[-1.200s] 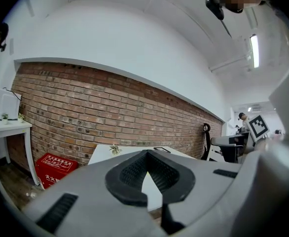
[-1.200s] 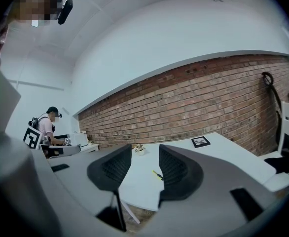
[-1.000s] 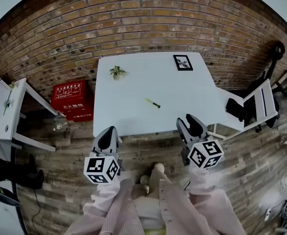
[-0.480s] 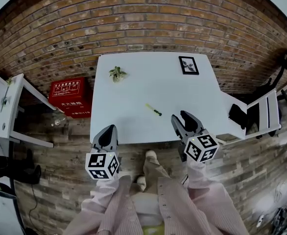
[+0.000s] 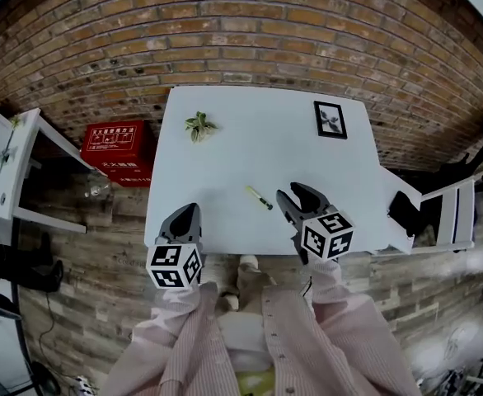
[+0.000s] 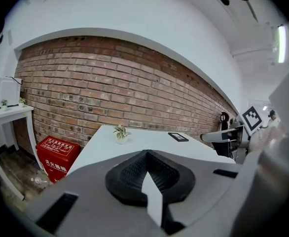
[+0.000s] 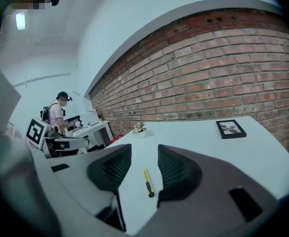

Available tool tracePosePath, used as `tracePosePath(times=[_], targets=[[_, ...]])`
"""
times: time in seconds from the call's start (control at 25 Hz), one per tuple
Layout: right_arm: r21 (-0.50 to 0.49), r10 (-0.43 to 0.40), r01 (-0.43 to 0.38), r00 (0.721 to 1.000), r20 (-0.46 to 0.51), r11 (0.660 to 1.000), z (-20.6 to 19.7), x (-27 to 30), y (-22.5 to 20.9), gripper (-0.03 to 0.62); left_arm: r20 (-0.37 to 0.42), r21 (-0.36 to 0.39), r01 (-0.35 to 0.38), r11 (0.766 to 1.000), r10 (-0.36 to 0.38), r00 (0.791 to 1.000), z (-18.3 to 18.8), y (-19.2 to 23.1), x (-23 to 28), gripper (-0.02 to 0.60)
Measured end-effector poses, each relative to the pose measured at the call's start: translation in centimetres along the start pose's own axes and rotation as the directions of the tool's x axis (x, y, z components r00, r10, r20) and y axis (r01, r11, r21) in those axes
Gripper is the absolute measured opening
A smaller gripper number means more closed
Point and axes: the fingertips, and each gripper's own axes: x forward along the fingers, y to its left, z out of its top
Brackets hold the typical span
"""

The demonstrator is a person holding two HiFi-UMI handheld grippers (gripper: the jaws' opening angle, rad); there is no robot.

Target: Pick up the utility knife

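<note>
A small yellow-and-black utility knife (image 5: 258, 196) lies on the white table (image 5: 225, 163), near its front edge. In the right gripper view the knife (image 7: 147, 182) shows flat on the table in the gap between the two dark jaws. My right gripper (image 5: 293, 199) stands open just right of the knife, over the table's front edge. My left gripper (image 5: 183, 221) hangs at the front left edge of the table, shut and empty; in its own view the pads (image 6: 149, 174) meet.
A small potted plant (image 5: 198, 125) stands at the back left of the table, and a black picture frame (image 5: 330, 119) lies at the back right. A red box (image 5: 116, 149) sits on the floor left, a side table (image 5: 11, 172) beyond it. A person stands at a desk (image 7: 88, 129) in the distance.
The person has stepped closer to the table. My right gripper has moved forward and left, from the front edge to beside the knife. The left gripper stays at the front left edge.
</note>
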Motion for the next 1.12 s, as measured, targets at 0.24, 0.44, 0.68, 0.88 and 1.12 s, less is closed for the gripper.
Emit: tracePosePath(times=[0.24,0.44,0.68,0.88,1.12], targets=[[-0.039,0.109,-0.115,0.984,-0.142,0.993,-2.0,3.8,0.0,0.156,-0.047,-0.039,-0.012,0.999,0.01,0.999,-1.2,0.1,2.6,-0.008],[-0.087,0.176,-0.207,0.944,-0.278,0.974,-4.8,6.1,0.5,0.156,-0.085,-0.077,-0.032,0.997,0.025,0.996,-2.5,0.2,4.4,-0.008],[-0.08,0.241,-0.295,0.886,-0.395,0.952,-7.4,7.7,0.3,0.156,-0.146,-0.11,-0.045,0.993,0.029,0.989,-4.6,-0.4,6.3,-0.009],[-0.075,0.263,-0.331,0.849,-0.458,0.941,-8.7,8.3,0.2,0.156,-0.186,-0.139,-0.053,0.989,0.027,0.982,-6.0,-0.8,7.2,-0.009],[-0.077,0.28,-0.374,0.802,-0.528,0.924,-10.1,8.7,0.8,0.156,-0.218,-0.154,-0.064,0.986,0.029,0.975,-6.8,-0.9,7.7,-0.008]])
